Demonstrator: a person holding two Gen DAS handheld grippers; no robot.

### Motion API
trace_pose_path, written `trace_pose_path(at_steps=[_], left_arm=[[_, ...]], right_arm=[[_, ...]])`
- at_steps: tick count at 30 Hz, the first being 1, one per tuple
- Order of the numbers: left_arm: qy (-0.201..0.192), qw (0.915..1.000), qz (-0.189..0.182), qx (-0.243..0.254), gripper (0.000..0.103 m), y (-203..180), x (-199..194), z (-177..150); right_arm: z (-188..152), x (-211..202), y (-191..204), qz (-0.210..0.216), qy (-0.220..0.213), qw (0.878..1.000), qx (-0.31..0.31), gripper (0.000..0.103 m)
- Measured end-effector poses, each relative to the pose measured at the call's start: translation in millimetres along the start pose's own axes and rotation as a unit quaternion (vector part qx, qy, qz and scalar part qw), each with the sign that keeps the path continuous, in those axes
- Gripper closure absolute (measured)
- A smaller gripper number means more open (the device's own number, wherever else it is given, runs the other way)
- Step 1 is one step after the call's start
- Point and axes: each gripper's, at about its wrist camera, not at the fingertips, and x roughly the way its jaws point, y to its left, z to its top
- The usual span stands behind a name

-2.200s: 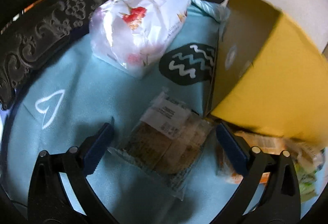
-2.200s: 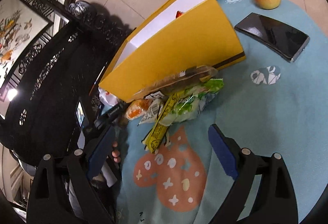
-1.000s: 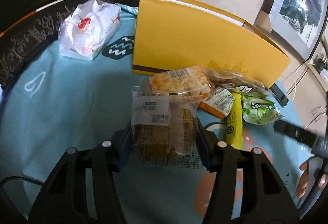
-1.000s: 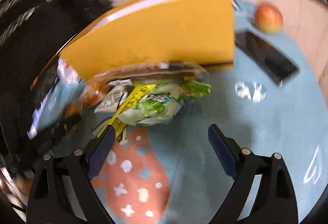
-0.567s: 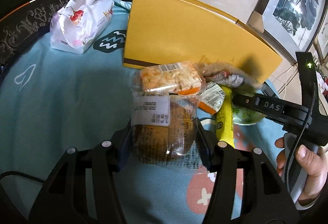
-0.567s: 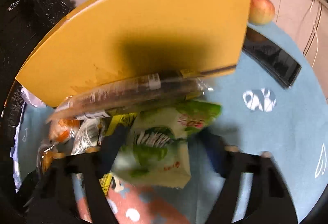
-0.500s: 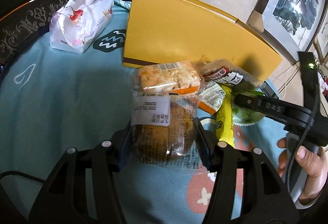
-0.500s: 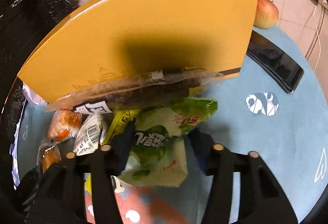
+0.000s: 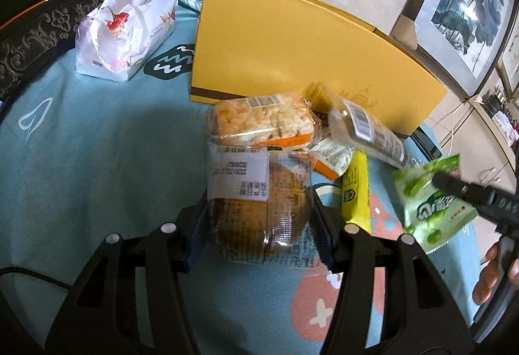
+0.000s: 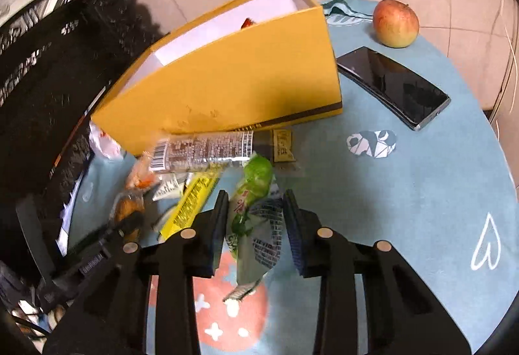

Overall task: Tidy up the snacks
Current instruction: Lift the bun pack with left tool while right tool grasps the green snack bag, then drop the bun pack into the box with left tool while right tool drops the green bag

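My left gripper [image 9: 259, 222] is shut on a clear-wrapped brown bread bun [image 9: 256, 209] with a white label, held above the blue cloth. My right gripper [image 10: 254, 215] is shut on a green snack packet [image 10: 254, 202], lifted off the cloth; the packet also shows at the right of the left wrist view [image 9: 431, 202]. The open yellow box [image 10: 233, 79] stands behind the snack pile. In front of the box lie an orange cracker pack [image 9: 262, 121], a long dark bar in clear wrap [image 10: 207, 150] and a yellow stick pack [image 10: 189, 209].
A white tissue pack [image 9: 126, 30] lies at the far left. A black phone [image 10: 392, 85] and an apple [image 10: 395, 22] lie to the right of the box. The round table has a blue patterned cloth [image 10: 421, 192] and a dark carved rim [image 9: 35, 30].
My left gripper closed on the bread bun and lifted it. My right gripper moved in, closed on the green packet and raised it off the pile. The dark bar shifted.
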Motion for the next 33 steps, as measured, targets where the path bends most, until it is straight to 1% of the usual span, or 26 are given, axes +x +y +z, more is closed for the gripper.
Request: trace_pose_path(at_steps=[1,2,4,6,7,8,9,10,11,12,13,14,15,18,21,24,25,27,30,33], left_arm=[[0.001,1.0,0.0,0.0,0.047,0,1,0],[0.002,1.0,-0.001,-0.001,0.047,0,1,0],[0.003,1.0,-0.004,-0.004,0.047,2,2,0],[0.005,1.0,-0.005,-0.006,0.047,2,2,0],[0.007,0.9999,-0.006,-0.006,0.047,3,3,0],[0.008,0.9999,-0.006,-0.006,0.047,2,4,0],[0.009,0.9999,-0.007,-0.006,0.047,2,4,0],[0.011,0.9999,-0.008,-0.007,0.047,3,5,0],[0.012,0.9999,-0.009,-0.008,0.047,3,5,0],[0.012,0.9998,-0.01,-0.009,0.047,3,5,0],[0.012,0.9998,-0.011,-0.01,0.047,4,5,0],[0.012,0.9998,-0.011,-0.01,0.047,4,5,0],[0.012,0.9998,-0.011,-0.01,0.047,4,5,0],[0.008,0.9999,-0.011,-0.006,0.047,2,4,-1],[-0.002,0.9999,-0.007,0.009,0.047,-4,-1,-1],[-0.014,0.9996,-0.017,0.014,0.047,-10,-13,2],[-0.017,0.9995,-0.02,0.015,0.047,-12,-17,2],[-0.024,0.9992,-0.026,0.019,0.047,-16,-27,6],[-0.043,0.9981,-0.025,0.037,0.047,-29,-45,15],[-0.058,0.9969,-0.019,0.051,0.047,-45,-60,27]], right_arm=[[-2,4,3,-0.01,0.013,1.0,-0.005,0.068],[-4,12,5,-0.019,0.025,0.999,-0.011,0.064],[-11,23,8,-0.034,0.039,0.998,-0.032,0.052],[-20,24,20,-0.068,0.029,0.994,-0.078,0.036],[-25,26,26,-0.09,0.027,0.991,-0.1,0.031],[-29,29,31,-0.107,0.026,0.987,-0.119,0.029],[-33,30,37,-0.122,0.019,0.982,-0.141,0.03],[-35,29,38,-0.122,0.013,0.982,-0.144,0.03],[-35,27,37,-0.117,0.01,0.983,-0.142,0.033],[-35,25,38,-0.114,0.009,0.983,-0.145,0.048],[-34,23,39,-0.112,0.007,0.983,-0.146,0.051],[-34,17,38,-0.11,-0.001,0.983,-0.144,0.058],[-32,8,37,-0.1,-0.013,0.985,-0.137,0.058],[-29,-6,34,-0.078,-0.021,0.989,-0.127,0.059],[-26,-22,28,-0.057,-0.029,0.991,-0.114,0.059],[-23,-33,28,-0.036,-0.04,0.993,-0.103,0.059],[-21,-31,26,-0.029,-0.043,0.994,-0.1,0.059],[-19,-42,24,-0.012,-0.058,0.994,-0.096,0.059],[-10,-58,25,0.013,-0.082,0.992,-0.094,0.059],[4,-71,25,0.028,-0.103,0.99,-0.091,0.059]])
